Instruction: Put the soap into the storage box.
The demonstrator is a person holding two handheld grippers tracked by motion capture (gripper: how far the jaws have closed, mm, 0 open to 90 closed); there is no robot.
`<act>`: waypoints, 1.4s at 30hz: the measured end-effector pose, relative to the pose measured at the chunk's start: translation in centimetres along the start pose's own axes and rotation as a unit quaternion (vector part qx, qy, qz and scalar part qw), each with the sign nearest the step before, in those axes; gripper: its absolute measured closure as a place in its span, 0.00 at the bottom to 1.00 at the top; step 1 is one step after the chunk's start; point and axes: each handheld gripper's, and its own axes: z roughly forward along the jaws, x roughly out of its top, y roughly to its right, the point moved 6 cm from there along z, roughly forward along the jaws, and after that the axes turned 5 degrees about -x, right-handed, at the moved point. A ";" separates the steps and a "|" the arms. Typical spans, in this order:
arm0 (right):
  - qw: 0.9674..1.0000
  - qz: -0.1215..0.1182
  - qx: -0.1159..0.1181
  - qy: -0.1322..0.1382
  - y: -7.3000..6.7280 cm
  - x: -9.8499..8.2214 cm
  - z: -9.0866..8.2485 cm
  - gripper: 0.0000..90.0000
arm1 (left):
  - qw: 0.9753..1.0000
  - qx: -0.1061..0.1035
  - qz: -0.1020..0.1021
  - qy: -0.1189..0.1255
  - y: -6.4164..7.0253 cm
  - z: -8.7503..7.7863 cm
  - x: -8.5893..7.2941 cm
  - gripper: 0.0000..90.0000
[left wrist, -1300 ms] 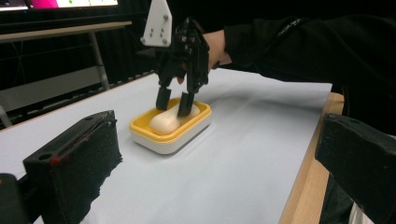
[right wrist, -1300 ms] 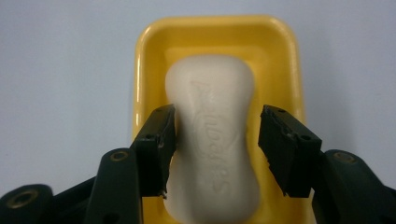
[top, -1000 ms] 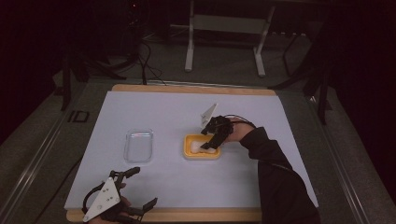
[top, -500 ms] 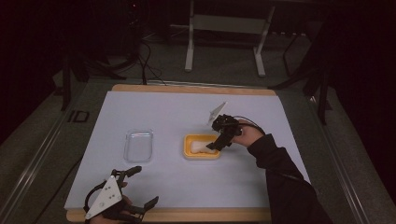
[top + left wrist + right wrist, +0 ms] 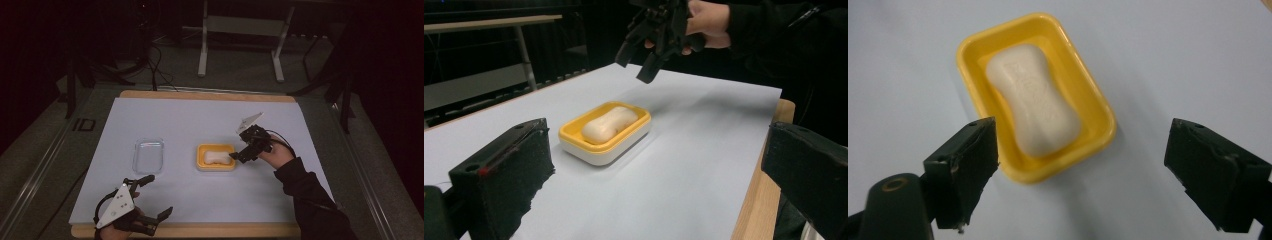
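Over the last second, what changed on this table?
The right gripper opened its jaws, let go of the soap in the yellow dish, then drew back to the right. The left gripper and clear lid stayed put.

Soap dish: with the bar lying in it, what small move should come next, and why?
Probably bring the left gripper to the clear lid beside it. The white soap lies in the yellow dish, the right gripper hangs open above it, and the dish is uncovered.
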 end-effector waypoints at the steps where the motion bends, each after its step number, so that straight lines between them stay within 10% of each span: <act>1: 1.000 0.006 -0.004 0.000 0.0 -0.3 -0.3 0.15 | 1.000 -0.001 0.000 -0.001 0.0 0.0 0.0 0.00; 42: 0.990 0.122 -0.051 0.045 -3.0 -8.0 -3.3 0.15 | 1.000 -0.003 -0.007 -0.015 -0.1 0.6 -0.2 0.00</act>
